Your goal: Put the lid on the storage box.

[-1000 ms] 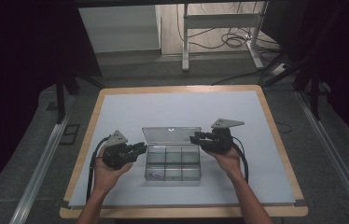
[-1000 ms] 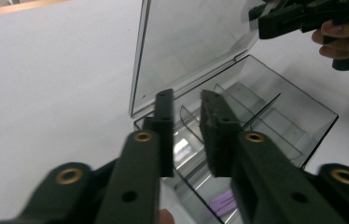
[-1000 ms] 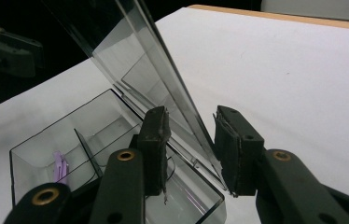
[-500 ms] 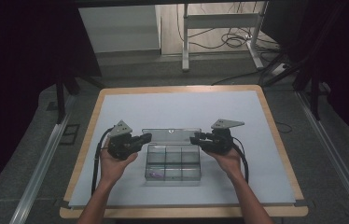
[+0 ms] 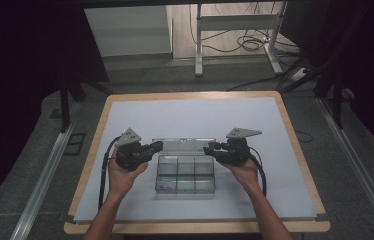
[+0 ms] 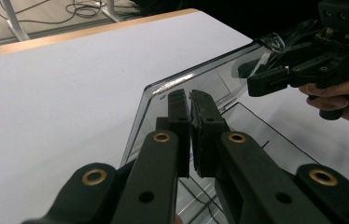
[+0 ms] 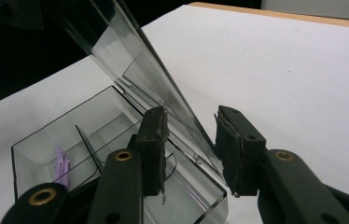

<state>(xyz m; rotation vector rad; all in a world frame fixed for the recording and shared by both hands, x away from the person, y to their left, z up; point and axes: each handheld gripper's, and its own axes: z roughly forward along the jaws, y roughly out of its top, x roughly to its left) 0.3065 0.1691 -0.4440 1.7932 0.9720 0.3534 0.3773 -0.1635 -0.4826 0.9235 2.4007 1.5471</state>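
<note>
a clear compartment box (image 5: 185,176) sits mid-table, its lid (image 5: 184,146) raised. on the left, the left gripper (image 5: 158,146) is clamped tight on the lid's corner. on the right, the right gripper (image 5: 209,149) straddles the other corner, jaws parted. likely mid-swing; next, both must move together.

overhead view; claw views share box (image 5: 185,172)

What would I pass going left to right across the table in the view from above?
Bare white table top → left gripper in the person's left hand → clear compartment box → right gripper in the right hand → bare table again.
</note>
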